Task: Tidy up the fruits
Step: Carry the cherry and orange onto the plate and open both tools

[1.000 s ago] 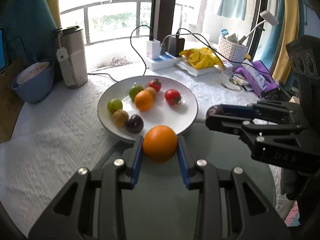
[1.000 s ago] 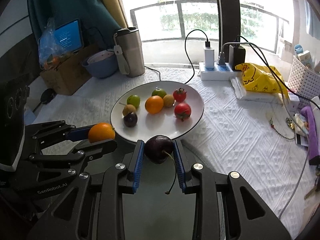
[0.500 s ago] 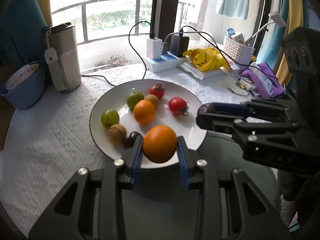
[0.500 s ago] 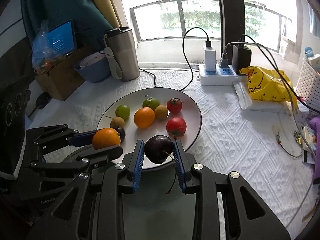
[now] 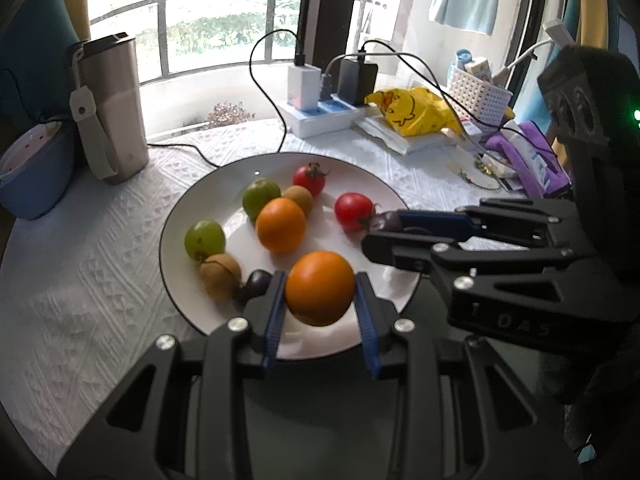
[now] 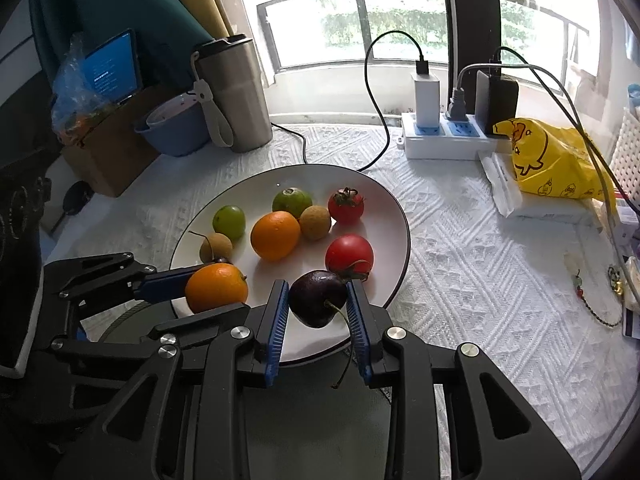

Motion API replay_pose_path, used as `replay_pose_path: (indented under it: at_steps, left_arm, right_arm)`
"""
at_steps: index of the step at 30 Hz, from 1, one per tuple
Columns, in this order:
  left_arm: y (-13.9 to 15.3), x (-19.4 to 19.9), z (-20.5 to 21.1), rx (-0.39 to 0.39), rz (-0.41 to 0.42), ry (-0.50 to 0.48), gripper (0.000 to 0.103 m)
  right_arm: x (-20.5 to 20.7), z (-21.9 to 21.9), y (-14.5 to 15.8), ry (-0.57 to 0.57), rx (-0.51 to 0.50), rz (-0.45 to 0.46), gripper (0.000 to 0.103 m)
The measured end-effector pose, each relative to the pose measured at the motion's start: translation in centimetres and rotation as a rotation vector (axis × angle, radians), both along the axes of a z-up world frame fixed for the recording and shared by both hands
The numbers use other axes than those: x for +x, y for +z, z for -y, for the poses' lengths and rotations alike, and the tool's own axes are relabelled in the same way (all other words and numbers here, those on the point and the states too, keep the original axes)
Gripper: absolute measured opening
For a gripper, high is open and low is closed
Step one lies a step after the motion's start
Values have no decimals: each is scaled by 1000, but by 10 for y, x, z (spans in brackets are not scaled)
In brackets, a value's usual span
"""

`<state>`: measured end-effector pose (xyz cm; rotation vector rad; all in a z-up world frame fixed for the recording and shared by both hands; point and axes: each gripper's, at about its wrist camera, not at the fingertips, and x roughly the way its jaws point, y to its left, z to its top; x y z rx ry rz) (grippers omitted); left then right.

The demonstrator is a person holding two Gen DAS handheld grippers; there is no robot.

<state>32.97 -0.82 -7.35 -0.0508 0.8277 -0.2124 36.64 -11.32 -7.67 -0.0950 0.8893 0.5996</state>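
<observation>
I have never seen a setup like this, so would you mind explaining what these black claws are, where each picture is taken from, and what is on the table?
No robot arm is involved: a person holds a two-finger gripper in each hand, and each gripper has a fisheye camera looking forward along its fingers. One picture comes from the left gripper, which is shut on an orange. The other comes from the right gripper, which is shut on a dark cherry with its stem hanging down. Each camera also catches the other gripper from the side.

Both fruits are held above the near rim of a white plate on a white textured cloth. The plate already holds another orange, two tomatoes, two green fruits, two small brown ones and another dark one. Behind stand a steel tumbler, a blue bowl, a power strip and a yellow bag.
</observation>
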Motion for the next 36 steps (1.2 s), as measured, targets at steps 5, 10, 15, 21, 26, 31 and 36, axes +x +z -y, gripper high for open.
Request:
replay_pose_path:
  at_steps: [5,10,15,21,26,31,36]
  left_arm:
    - [1,0,-3,-2,0,14,35]
    - [4,-4,-7,-8,5,29,35]
    - [9,-12,-9,-13,16,38,37]
    - [20,-25,-12,-33,46,50,45]
    - [28,-39,-14,-34,66,57,45]
    - [36,-54,-16,-35,88,64,45]
    - [44,-72,-18,-39,110,73,45]
  right_arm:
    - [-1,-2,0,-6,-7,-4,32]
    - [-4,-2,5,-13,-12,5,32]
    - [-12,-2,12,-17,-15,19,32]
    - [-26,-2,23,-20,-17,39,32]
    - [-39,-1,32,-24,-20,60,32]
    - [-55,-1,42,-26,-22,83,32]
    - [-73,1,52,-31,-24,108,32]
